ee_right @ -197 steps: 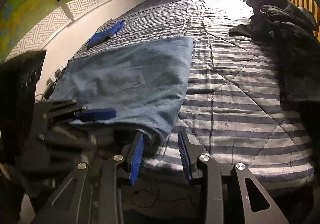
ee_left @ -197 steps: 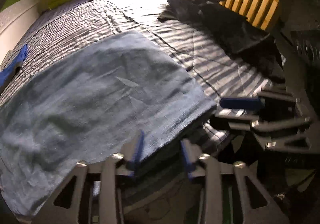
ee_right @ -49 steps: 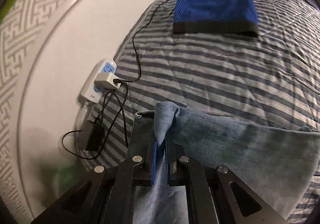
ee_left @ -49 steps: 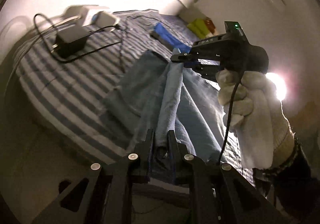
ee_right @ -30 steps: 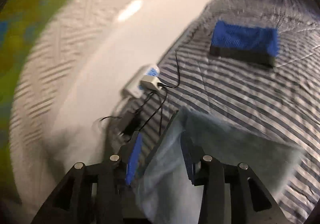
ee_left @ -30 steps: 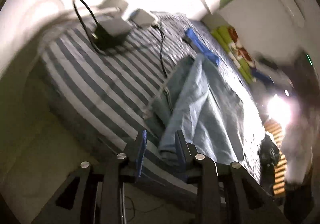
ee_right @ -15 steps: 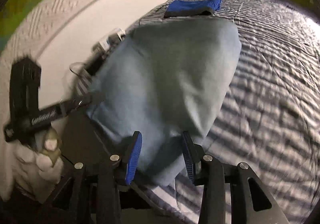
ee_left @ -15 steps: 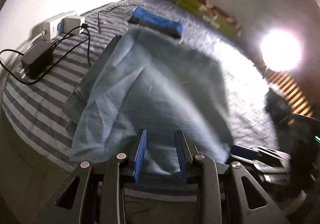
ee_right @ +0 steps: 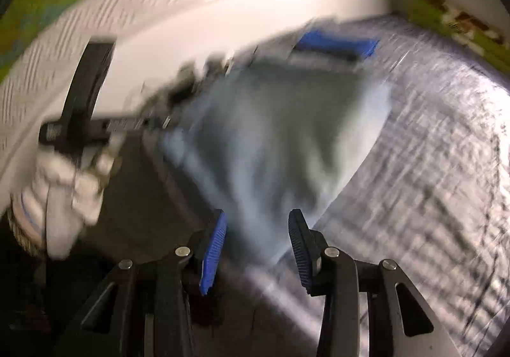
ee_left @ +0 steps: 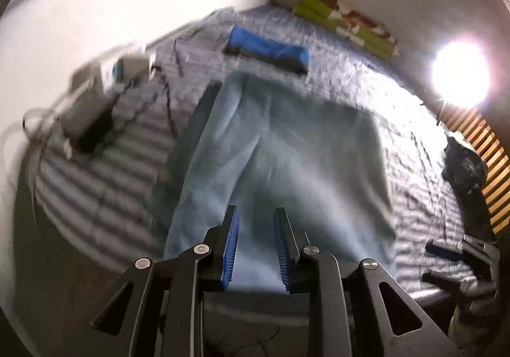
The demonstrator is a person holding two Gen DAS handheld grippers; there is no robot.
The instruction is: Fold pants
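Lying folded across the striped bed (ee_left: 398, 95), near its edge: the pants (ee_left: 287, 149), light blue. Hovering over the near hem, jaws apart and gripping nothing: left tool (ee_left: 256, 245) (just been narrowing) and right tool (ee_right: 255, 242). Risking, by judgement, a snagged top layer dragging the fold open, or the overhanging hem slipping off. Showing no readable writing; too blurred.

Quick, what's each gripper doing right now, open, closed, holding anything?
Left gripper: open, jaws just closing somewhat, pads apart above the blue pants, holding nothing.
Right gripper: open, pads apart, holding nothing.
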